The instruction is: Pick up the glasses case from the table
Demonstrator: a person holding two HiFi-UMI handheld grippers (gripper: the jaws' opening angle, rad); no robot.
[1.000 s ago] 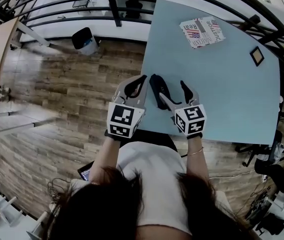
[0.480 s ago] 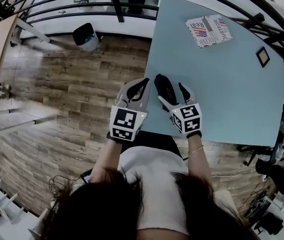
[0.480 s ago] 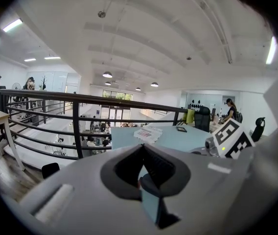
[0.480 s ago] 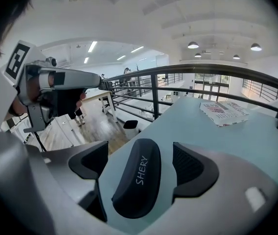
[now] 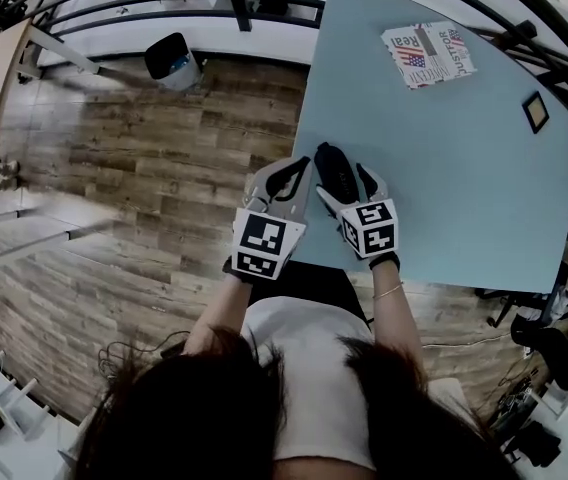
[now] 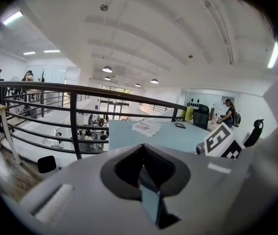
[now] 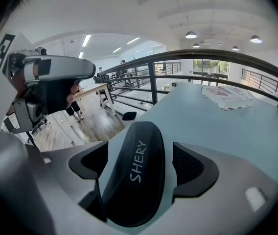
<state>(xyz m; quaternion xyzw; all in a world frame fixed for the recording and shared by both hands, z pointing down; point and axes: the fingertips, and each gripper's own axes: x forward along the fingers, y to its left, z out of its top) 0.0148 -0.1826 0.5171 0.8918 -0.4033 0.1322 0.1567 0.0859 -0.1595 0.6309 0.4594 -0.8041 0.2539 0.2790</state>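
The glasses case [image 5: 332,166], a black oblong hard shell, lay flat on the light blue bench [image 5: 444,188], in the near left part of the top and close to its left edge. White lettering reading "SHERY" ran along the lid in the right gripper view. The right gripper [image 5: 346,181] was positioned over the near end of the case with its jaws apart, one on each side of the shell. In the right gripper view a strip of bench surface showed between the case and each dark pad, so the jaws straddled the case without clamping it. The left gripper [image 5: 299,168] was held just to the left of the right gripper, over the bench edge. In its own view the jaw tips met at the front and nothing was between them. Both marker cubes faced up toward the head camera, side by side, just short of the near bench edge. A printed sheet with a flag motif [image 5: 429,55] lay well apart from the case at the far side of the bench. A small dark-framed square item [image 5: 537,112] lay near the right edge. A dark metal railing [image 5: 264,3] ran beyond the bench, and a black bin [image 5: 174,61] stood on the wood plank floor [image 5: 144,198] to the left.
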